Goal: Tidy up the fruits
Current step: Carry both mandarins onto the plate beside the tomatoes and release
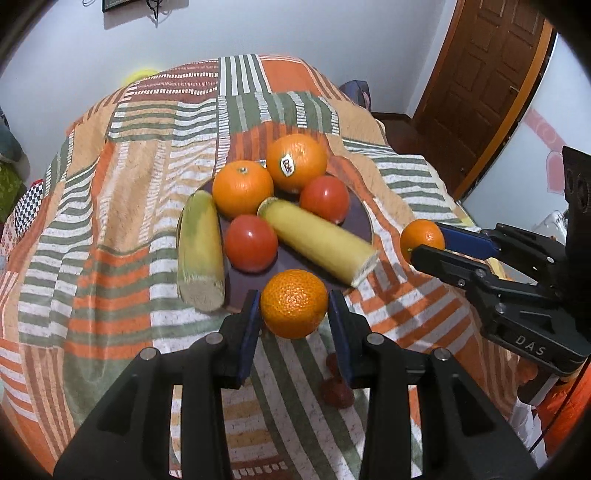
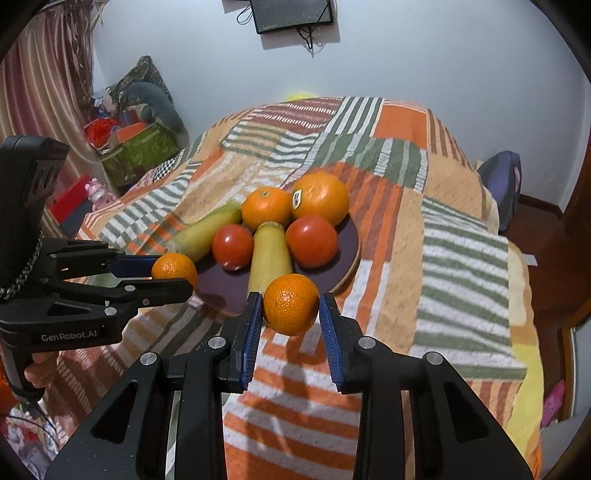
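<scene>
A dark round plate (image 1: 360, 212) (image 2: 349, 236) lies on the striped bedspread. On it lie two oranges (image 1: 242, 188) (image 1: 296, 162), two tomatoes (image 1: 251, 242) (image 1: 324, 198) and two yellow corn cobs (image 1: 201, 251) (image 1: 319, 242). My left gripper (image 1: 293, 314) (image 2: 173, 275) is shut on a mandarin (image 1: 294, 303) (image 2: 174, 268), held above the plate's near edge. My right gripper (image 2: 290, 314) (image 1: 430, 243) is shut on another mandarin (image 2: 290, 303) (image 1: 422, 236), held just right of the plate.
Small red fruits (image 1: 337, 391) lie on the bedspread (image 1: 122, 206) below my left gripper. A brown door (image 1: 484, 81) stands at the right. Boxes and clutter (image 2: 136, 147) sit on the floor to the left of the bed. A wall screen (image 2: 291, 14) hangs behind.
</scene>
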A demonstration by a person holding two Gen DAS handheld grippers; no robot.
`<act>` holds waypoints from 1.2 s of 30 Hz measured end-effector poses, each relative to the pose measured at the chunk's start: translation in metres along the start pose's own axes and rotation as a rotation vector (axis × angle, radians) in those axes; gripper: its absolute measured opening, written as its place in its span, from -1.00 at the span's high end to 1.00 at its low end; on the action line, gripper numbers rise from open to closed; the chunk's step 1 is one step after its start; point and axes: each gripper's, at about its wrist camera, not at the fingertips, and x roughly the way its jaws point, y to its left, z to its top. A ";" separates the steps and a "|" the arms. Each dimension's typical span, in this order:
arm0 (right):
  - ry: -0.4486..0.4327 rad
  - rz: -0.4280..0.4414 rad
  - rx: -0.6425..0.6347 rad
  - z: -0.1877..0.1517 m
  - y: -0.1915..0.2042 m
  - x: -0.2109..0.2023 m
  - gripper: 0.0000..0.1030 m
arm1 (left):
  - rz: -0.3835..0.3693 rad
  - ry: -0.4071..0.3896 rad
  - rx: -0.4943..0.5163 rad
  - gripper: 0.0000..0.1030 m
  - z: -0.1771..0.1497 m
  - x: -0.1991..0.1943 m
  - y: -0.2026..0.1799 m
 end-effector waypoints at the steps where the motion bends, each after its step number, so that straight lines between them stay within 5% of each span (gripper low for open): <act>1: -0.003 -0.004 -0.001 0.001 -0.001 0.001 0.44 | 0.000 0.001 -0.002 0.29 0.001 0.002 0.000; 36: 0.088 0.006 0.065 0.013 -0.021 0.055 0.43 | 0.012 0.071 -0.046 0.25 0.007 0.055 0.006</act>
